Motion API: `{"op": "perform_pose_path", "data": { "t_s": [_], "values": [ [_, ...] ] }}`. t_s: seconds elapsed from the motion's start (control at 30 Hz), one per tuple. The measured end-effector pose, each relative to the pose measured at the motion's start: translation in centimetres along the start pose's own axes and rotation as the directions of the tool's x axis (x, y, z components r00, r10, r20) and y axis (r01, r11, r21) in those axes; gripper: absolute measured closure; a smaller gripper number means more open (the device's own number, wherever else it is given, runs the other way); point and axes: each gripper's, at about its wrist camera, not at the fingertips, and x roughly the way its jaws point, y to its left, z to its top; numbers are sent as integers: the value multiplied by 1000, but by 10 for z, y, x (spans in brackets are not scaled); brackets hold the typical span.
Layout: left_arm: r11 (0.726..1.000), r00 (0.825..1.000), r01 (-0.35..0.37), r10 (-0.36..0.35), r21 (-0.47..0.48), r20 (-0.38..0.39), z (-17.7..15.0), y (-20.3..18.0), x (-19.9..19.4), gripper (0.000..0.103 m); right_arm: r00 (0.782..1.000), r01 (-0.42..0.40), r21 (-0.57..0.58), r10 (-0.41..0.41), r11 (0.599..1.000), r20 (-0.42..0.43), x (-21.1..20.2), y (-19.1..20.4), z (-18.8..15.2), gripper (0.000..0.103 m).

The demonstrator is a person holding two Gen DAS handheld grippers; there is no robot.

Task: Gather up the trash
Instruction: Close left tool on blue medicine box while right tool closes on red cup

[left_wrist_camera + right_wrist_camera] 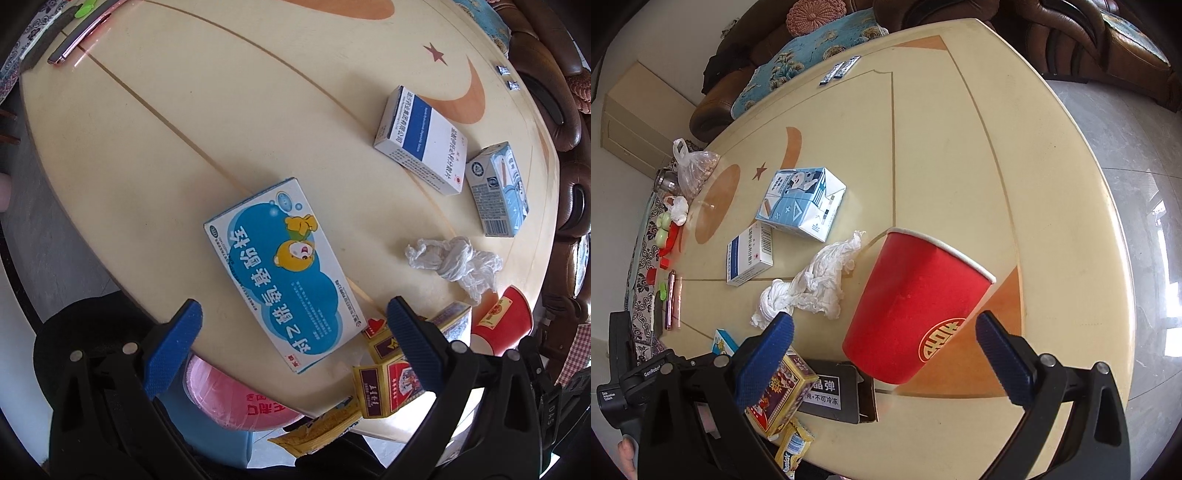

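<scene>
My left gripper is open just above the near end of a blue and white medicine box with a cartoon bear, which lies flat on the cream table. My right gripper is also open. A red paper cup sits between its fingers with its white rim pointing away, and neither pad touches it. More trash lies around: a crumpled white tissue, a light-blue milk carton, a white and blue medicine box, a red and yellow box, a black box and a yellow sachet.
A bin lined with a pink bag stands below the table's near edge. A pink phone and small toys lie at the far rim. A clear plastic bag and two small packets sit near a brown sofa.
</scene>
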Motion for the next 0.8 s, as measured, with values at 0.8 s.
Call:
{"op": "perform_pose_path", "data": {
  "t_s": [0.8],
  "values": [
    [996,996,-86,86,7,-26,31,-13,28,29,1000,26,-48,-25,999,8,41,0,10,42]
  ]
}}
